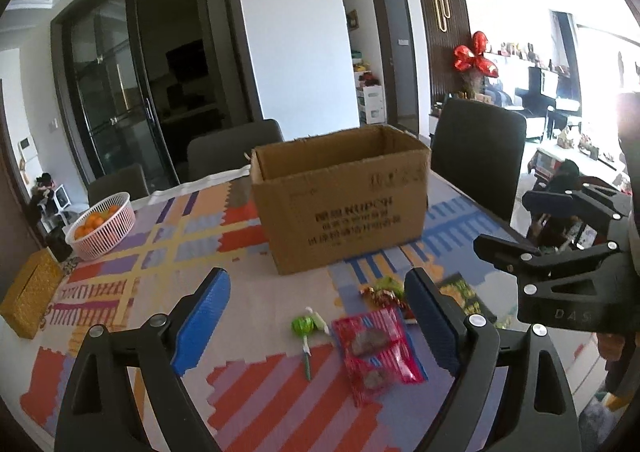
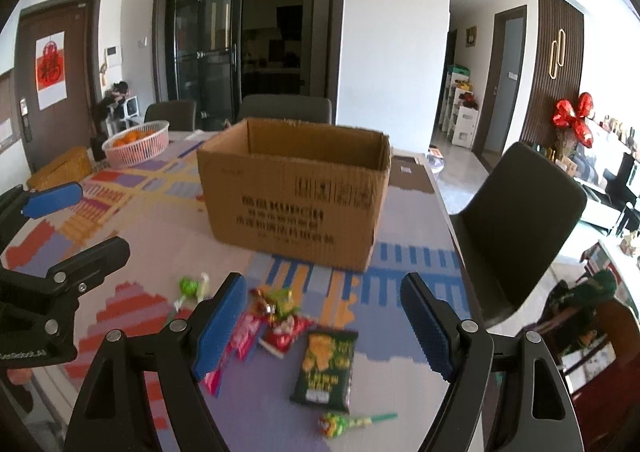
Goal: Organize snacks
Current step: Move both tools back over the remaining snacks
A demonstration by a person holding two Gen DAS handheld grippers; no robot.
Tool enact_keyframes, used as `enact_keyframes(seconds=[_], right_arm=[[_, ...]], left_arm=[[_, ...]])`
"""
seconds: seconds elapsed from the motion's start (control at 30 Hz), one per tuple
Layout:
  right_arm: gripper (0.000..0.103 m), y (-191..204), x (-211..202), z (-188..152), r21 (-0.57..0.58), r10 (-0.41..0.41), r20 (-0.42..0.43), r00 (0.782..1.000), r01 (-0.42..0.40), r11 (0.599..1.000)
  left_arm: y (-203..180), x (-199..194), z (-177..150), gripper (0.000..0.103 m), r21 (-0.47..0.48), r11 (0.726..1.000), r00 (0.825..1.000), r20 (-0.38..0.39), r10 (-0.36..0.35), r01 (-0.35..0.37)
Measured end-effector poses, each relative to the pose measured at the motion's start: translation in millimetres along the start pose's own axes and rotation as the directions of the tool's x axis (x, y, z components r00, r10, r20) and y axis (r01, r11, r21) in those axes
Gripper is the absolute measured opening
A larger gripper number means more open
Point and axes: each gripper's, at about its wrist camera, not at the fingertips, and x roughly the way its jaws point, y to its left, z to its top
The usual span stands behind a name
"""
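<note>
The snacks lie loose on the desk (image 1: pixel 120 292) in front of the cardboard box (image 1: pixel 340 203), on its near side. A red packet (image 1: pixel 376 352) with two dark pieces showing through lies flat beneath and between the fingers of the left claw (image 1: pixel 320 332), nearer its right finger, and nothing touches it; that claw is spread wide and holds nothing. Just left of the red packet lies a green lollipop (image 1: pixel 306 326), stick toward the camera. Beyond the packet, closer to the box, sits a small heap of wrapped sweets (image 1: pixel 384 292). The dark green packet (image 2: pixel 326 366) lies under the gap of the right claw (image 2: pixel 324 328), which is also spread apart and empty; a second lollipop (image 2: pixel 352 420) lies nearer still, and a pink packet (image 2: pixel 240 340) is partly hidden behind that claw's left finger. The box stands upright with its top open; what can be seen of its inside shows only bare wall. Far to the left of the box, a pink basket (image 1: pixel 116 228) holds oranges (image 1: pixel 94 219), and a yellow box (image 1: pixel 30 298) lies beside it.
</note>
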Motion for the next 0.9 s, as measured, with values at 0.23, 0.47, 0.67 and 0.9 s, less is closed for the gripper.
enact_keyframes(seconds=[0.23,0.47,0.67,0.9], right_arm=[[0.080,4.1,-4.6,-32.7,-0.004,-0.023,-0.045,0.999,0.023,1.000],[0.080,5.7,1.4,-59.1,-0.003,-0.033,-0.114,0.993,0.033,0.999],[0.080,9.1,7.4,-76.9,-0.021,-0.046,-0.154,0.987,0.043,0.999],[0.080,7.2,21.7,-84.1,0.001,-0.045,-0.189,0.981,0.046,0.999]], left_arm=[[-11.9,-4.4,-34.5,0.090,0.001,1.000,1.000,-0.014,-0.018,0.018],[-24.6,4.5,-62.9,0.090,0.049,0.998,0.999,-0.045,-0.027,0.029],[-35.9,17.9,-80.1,0.090,0.115,0.992,0.996,-0.074,-0.044,0.053],[-40.8,42.0,-93.1,0.090,0.194,0.975,0.989,-0.121,-0.081,0.104]])
